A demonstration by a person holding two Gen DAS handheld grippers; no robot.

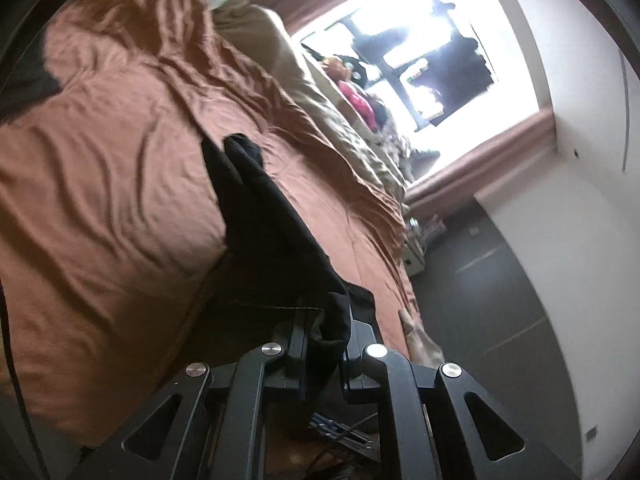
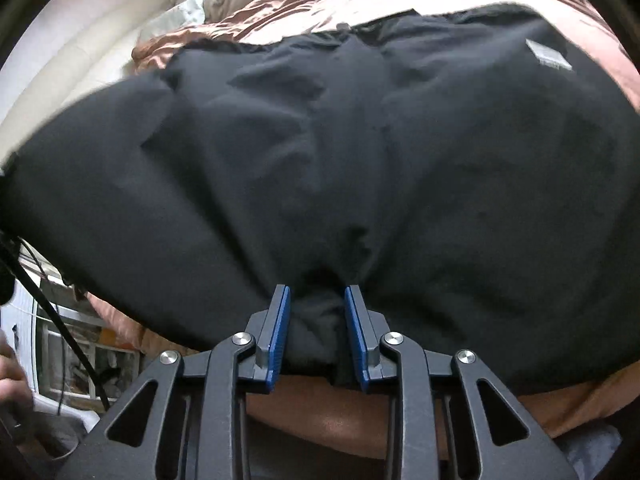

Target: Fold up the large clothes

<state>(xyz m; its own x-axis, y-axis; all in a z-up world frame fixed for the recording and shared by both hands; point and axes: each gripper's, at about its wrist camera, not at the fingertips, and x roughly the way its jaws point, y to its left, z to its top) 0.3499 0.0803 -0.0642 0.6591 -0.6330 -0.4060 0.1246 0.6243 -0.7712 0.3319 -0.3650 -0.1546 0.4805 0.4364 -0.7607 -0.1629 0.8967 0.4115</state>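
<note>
Right wrist view: my right gripper [image 2: 316,320] and left gripper [image 1: 326,332] pinched the black garment [image 2: 320,152], mostly spread out, folding barely begun.

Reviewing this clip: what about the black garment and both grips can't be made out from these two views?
- Garment type: right view, fills the frame, its left side motion-blurred.
- Its label: right view, too small to read.
- Left gripper pads: left view, covered by bunched black cloth.
- How deep the right gripper bites: the fold hides it.
- Outside the window: left view, overexposed.
</note>
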